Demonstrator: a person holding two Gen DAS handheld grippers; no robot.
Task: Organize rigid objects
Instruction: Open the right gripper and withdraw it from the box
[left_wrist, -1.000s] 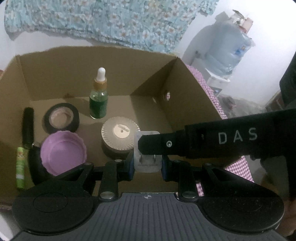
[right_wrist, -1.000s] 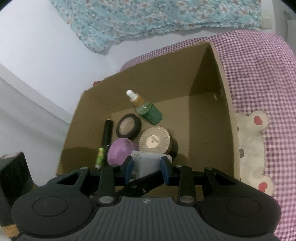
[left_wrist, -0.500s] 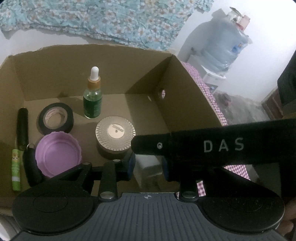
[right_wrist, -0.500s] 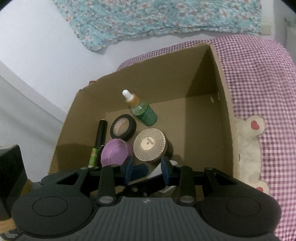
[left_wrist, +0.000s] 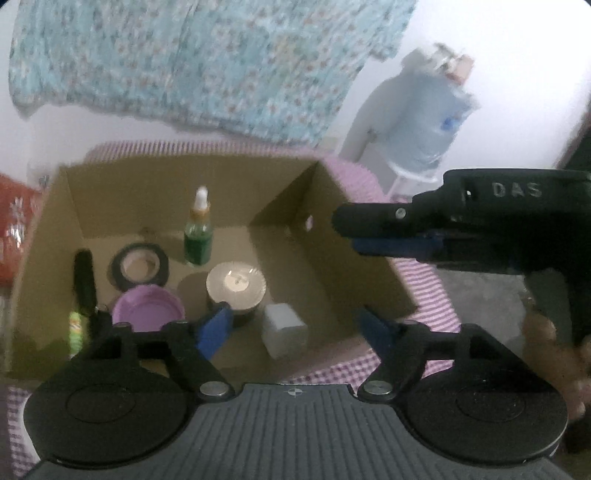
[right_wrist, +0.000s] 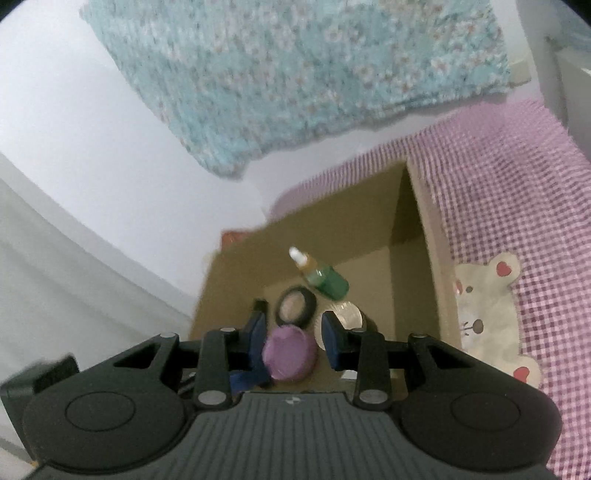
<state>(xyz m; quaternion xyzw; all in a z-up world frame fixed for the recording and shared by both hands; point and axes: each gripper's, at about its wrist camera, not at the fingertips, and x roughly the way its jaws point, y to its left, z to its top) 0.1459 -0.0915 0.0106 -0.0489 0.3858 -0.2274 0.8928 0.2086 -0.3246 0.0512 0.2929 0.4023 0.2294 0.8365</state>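
Cardboard box (left_wrist: 332, 258), white block (left_wrist: 284, 334) between spread left tool (left_wrist: 295, 328) tips.

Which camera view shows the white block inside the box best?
The left wrist view: the white block lies whole on the cardboard box floor beside the ribbed round lid. In the right wrist view only a white sliver shows behind the gripper.

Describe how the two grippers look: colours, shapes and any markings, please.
The left gripper and the right gripper look alike: a ribbed grey body with a small crosshair mark, two round black discs, black linkage arms with silver pivot screws, and blue fingers. From the side, the right one shows white "DAS" lettering. No cables or sleeves show.
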